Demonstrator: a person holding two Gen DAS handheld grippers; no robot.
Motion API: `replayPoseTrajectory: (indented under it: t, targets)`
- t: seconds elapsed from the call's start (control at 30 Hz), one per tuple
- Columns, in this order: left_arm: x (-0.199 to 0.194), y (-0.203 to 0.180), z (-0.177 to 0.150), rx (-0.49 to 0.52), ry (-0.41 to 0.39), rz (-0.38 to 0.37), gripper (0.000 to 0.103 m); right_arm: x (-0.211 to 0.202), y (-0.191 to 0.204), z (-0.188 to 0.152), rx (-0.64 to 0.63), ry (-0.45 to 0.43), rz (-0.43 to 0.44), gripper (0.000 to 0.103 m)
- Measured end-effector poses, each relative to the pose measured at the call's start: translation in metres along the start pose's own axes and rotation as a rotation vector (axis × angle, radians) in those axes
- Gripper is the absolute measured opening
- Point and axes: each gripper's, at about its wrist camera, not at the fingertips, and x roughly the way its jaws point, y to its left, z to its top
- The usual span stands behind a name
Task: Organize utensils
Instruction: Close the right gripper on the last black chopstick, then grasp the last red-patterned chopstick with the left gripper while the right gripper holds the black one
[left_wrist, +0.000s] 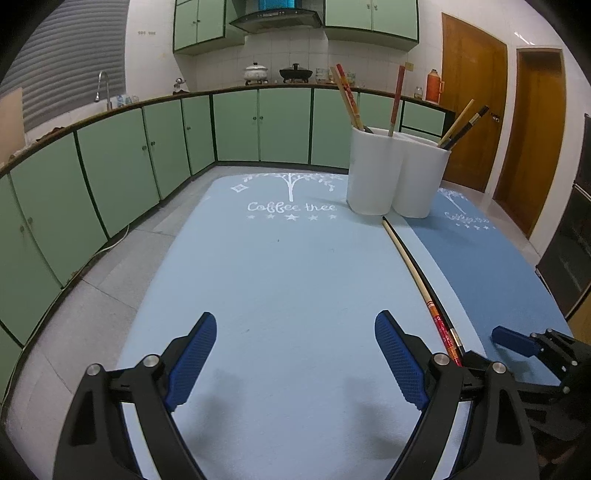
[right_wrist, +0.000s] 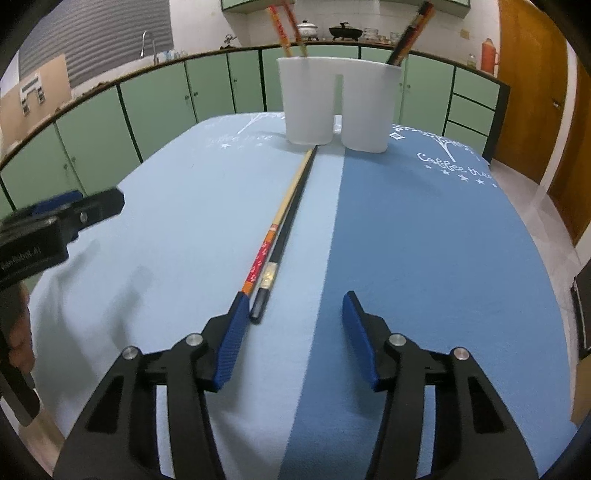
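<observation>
A home kitchen: green cabinets (left_wrist: 110, 166), range hood (left_wrist: 275, 16), sink faucet (left_wrist: 103, 85), pots (left_wrist: 255, 71) on the counter.

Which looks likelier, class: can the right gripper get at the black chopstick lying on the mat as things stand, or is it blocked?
Probably yes. The black chopstick ends just ahead of the right gripper, whose jaws stand apart. Only the red-patterned chopstick lies alongside, almost touching, so grabbing one alone could be awkward.

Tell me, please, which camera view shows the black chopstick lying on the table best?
The right wrist view: the black chopstick runs up the middle of the picture, visible end to end beside the red-handled chopstick. In the left wrist view it is only a thin dark line behind that chopstick, partly hidden near the gripper.
</observation>
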Motion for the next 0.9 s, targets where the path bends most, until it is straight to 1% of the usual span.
replayPoseTrajectory:
  t: [0.13,0.2,0.23,0.33,0.4,0.5,0.57,0.63,0.7,0.73,0.9]
  targets:
    - [-0.002,0.0,-0.001,-0.003,-0.005,-0.003,0.086,0.001,0.007,0.0,-0.021,0.009,-0.003,0.047]
    - [-0.002,0.001,-0.001,-0.007,-0.005,-0.004,0.086,0.002,0.007,0.0,-0.02,0.011,-0.005,0.043]
    - [-0.002,0.001,-0.001,-0.009,-0.004,-0.004,0.086,0.002,0.006,0.001,-0.017,0.012,-0.004,0.036]
    - [-0.002,0.001,-0.001,-0.015,-0.003,-0.005,0.086,0.001,0.001,0.001,-0.005,0.011,-0.008,0.022]
    - [-0.001,0.0,-0.001,-0.016,-0.003,-0.006,0.086,0.0,-0.003,0.0,0.015,0.01,0.004,0.021]
    - [-0.002,-0.003,-0.001,-0.01,-0.004,-0.009,0.086,0.0,-0.004,-0.001,0.038,0.007,0.017,0.022]
    - [-0.003,-0.004,-0.001,-0.004,-0.005,-0.009,0.086,-0.001,-0.001,-0.002,0.027,0.005,0.013,0.023]
    - [-0.004,-0.007,-0.002,-0.001,-0.005,-0.011,0.086,0.0,0.002,-0.002,0.011,0.004,0.005,0.019]
    - [-0.004,-0.009,-0.002,0.002,-0.005,-0.012,0.086,0.0,0.004,-0.002,0.003,0.003,0.005,0.009]
    - [-0.004,-0.01,-0.002,0.003,-0.006,-0.012,0.086,0.001,0.004,-0.002,0.004,0.004,0.009,0.007]
    - [-0.006,-0.017,-0.001,0.015,-0.009,-0.021,0.086,-0.003,-0.006,-0.003,0.037,0.003,0.016,0.006]
